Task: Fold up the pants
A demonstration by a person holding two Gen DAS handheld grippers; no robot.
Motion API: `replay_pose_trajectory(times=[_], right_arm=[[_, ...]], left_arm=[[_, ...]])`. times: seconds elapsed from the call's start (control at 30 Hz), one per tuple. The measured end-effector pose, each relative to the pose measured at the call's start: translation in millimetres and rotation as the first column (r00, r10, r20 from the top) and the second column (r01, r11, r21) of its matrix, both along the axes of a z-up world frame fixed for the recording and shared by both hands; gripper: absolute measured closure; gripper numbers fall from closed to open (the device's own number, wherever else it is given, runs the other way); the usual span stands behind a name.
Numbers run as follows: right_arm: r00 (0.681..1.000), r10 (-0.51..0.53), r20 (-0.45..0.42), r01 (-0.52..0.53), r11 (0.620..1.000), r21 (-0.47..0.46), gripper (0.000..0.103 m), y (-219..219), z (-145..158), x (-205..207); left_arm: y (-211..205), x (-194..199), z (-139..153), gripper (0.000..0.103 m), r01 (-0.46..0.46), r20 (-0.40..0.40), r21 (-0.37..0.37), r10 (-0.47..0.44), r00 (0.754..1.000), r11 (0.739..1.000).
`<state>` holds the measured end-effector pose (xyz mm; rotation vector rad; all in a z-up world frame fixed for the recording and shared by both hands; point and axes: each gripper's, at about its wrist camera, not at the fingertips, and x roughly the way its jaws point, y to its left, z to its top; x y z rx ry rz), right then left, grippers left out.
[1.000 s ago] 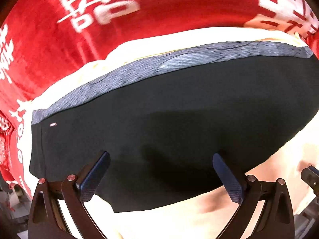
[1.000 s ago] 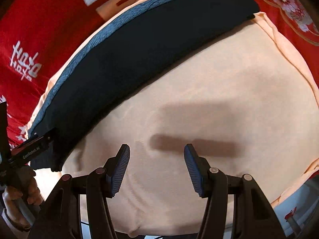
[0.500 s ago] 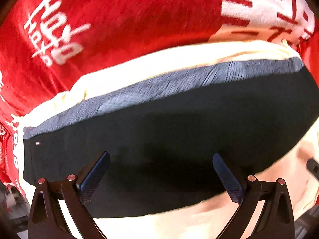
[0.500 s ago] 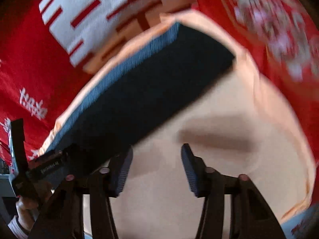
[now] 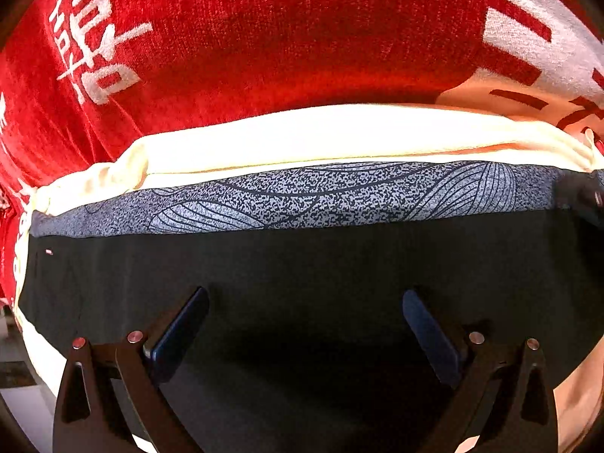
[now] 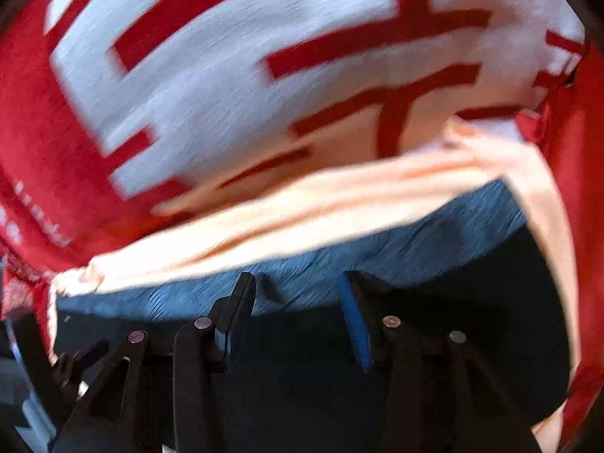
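We look down along both grippers at black pants (image 5: 302, 264) lying flat on a cream cloth (image 5: 321, 136), which in turn lies over a red blanket (image 5: 264, 37) printed with white characters. The pants lie crosswise, their grey patterned waistband (image 5: 302, 196) along the far edge and the cream cloth showing as a strip beyond it; spread this way, the long edge is open to both hands at once. Our left gripper (image 5: 305, 332) hangs over the middle of the black fabric with its jaws spread wide and nothing between them, so it grips nothing; we judge it is held open and pointed down so it can drop onto the cloth. Our right gripper (image 6: 298, 313) sits over the pants near the waistband, in a view blurred by motion; its jaws are closing, yet we see a clear gap between the pads with only the fabric lying below, so nothing is grasped. The waistband runs under its fingertips (image 6: 241, 294), which suggests it is lining up on that edge. No fold can be told in the part we see, so we judge the fold is only starting, and the next move calls for both jaws to pinch one edge and carry it across evenly
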<state>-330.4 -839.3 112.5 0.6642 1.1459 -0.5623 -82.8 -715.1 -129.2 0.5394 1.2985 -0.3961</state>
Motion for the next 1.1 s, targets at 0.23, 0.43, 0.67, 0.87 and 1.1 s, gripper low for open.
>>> replay_pose_trajectory(times=[0.23,0.43,0.67,0.87,1.1], right_arm=[[0.983,-0.178,-0.049,0.175,0.982,-0.072,0.053,-44.1,21.5,-29.5],[0.996,-0.089,-0.012,0.089,0.996,0.017,0.053,9.1,34.9,-54.6],[0.993,-0.112,-0.031,0.112,0.994,0.010,0.053,22.5,26.7,-104.3],[0.982,-0.189,-0.011,0.189,0.980,0.056,0.051,6.8,47.4,-137.1],[0.969,-0.241,0.048,0.227,0.952,0.205,0.046,22.6,50.2,-161.6]], left_arm=[[-6.3,0.9,0.6,0.000,-0.016,-0.007,-0.007,0.016,1.000,1.000],[-9.5,1.5,4.5,0.000,-0.026,-0.023,0.021,0.027,0.999,0.999],[-21.8,41.1,17.3,0.000,-0.083,0.085,0.045,0.079,0.993,0.996],[-19.4,51.1,10.1,0.000,-0.159,0.020,0.057,0.158,0.987,0.986],[-30.1,0.3,36.3,0.000,-0.024,0.007,0.076,0.024,1.000,0.997]])
